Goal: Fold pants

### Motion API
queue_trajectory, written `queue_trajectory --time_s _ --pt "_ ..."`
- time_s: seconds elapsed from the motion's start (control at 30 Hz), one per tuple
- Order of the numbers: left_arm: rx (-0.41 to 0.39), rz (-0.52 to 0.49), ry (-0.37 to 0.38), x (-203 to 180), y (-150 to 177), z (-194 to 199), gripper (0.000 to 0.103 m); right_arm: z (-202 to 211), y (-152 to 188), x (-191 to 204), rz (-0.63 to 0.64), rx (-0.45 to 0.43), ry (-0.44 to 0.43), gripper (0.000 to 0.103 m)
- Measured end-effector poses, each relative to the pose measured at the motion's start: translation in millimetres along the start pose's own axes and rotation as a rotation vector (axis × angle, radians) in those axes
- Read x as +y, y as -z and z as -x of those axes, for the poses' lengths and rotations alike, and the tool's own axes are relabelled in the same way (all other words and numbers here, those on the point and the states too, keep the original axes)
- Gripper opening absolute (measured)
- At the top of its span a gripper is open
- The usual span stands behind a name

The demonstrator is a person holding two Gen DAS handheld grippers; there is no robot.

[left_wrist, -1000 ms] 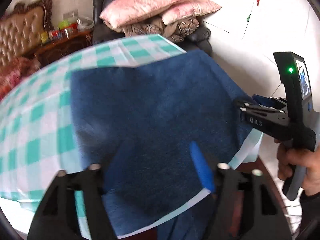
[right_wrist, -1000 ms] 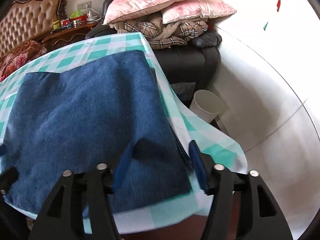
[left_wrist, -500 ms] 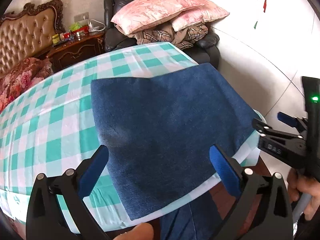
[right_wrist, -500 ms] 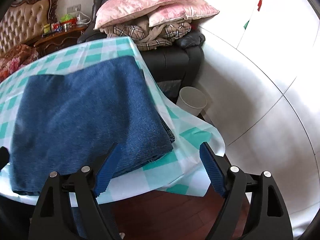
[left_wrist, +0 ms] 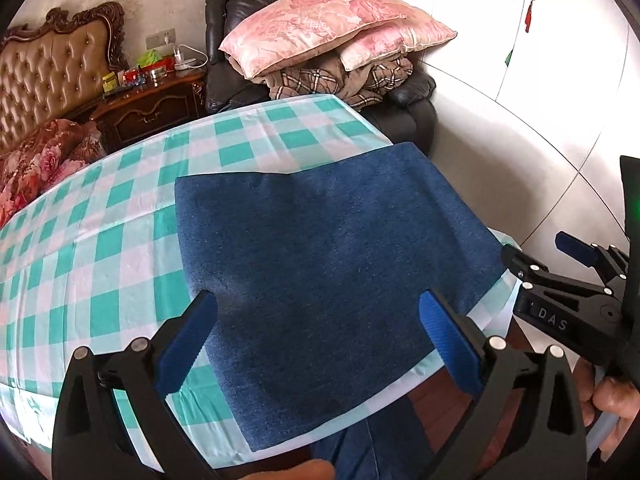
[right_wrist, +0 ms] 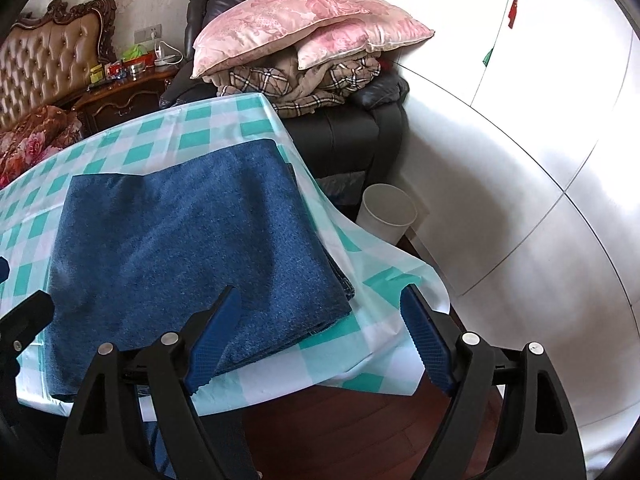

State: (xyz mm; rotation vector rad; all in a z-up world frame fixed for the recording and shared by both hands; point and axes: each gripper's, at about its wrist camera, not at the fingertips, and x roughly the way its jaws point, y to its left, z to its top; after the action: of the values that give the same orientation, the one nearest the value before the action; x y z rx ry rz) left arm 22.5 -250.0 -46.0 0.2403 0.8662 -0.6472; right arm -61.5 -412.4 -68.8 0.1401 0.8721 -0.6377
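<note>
Above the folded pants (left_wrist: pixel 332 264), left tongs (left_wrist: pixel 320 344) and right tongs (right_wrist: pixel 320 332) angled downward, both spread wide, empty

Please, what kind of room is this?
Probably a home bedroom or living room: a tufted headboard, pink pillows piled on a dark armchair, and a checked cloth under the folded pants.

pants (right_wrist: pixel 188 240): folded, blue, flat on checkered counter (right_wrist: pixel 224 128)
right claw (right_wrist: pixel 316 336): spread wide, empty, above near edge
bin (right_wrist: pixel 386 218): white, on floor
</note>
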Motion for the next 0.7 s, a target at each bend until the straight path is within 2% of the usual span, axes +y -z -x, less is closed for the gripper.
queue_trajectory --time_s 0.6,0.7 --pt "0.009 0.006 -0.011 1.2 0.7 -1.1 0.101 0.2 -2.9 0.6 -0.003 -0.001 -0.023 0.079" --pt "-0.016 0.008 -0.008 1.8 2.6 0.5 0.101 -0.1 -3.0 1.3 -0.001 0.000 -0.026 0.079"
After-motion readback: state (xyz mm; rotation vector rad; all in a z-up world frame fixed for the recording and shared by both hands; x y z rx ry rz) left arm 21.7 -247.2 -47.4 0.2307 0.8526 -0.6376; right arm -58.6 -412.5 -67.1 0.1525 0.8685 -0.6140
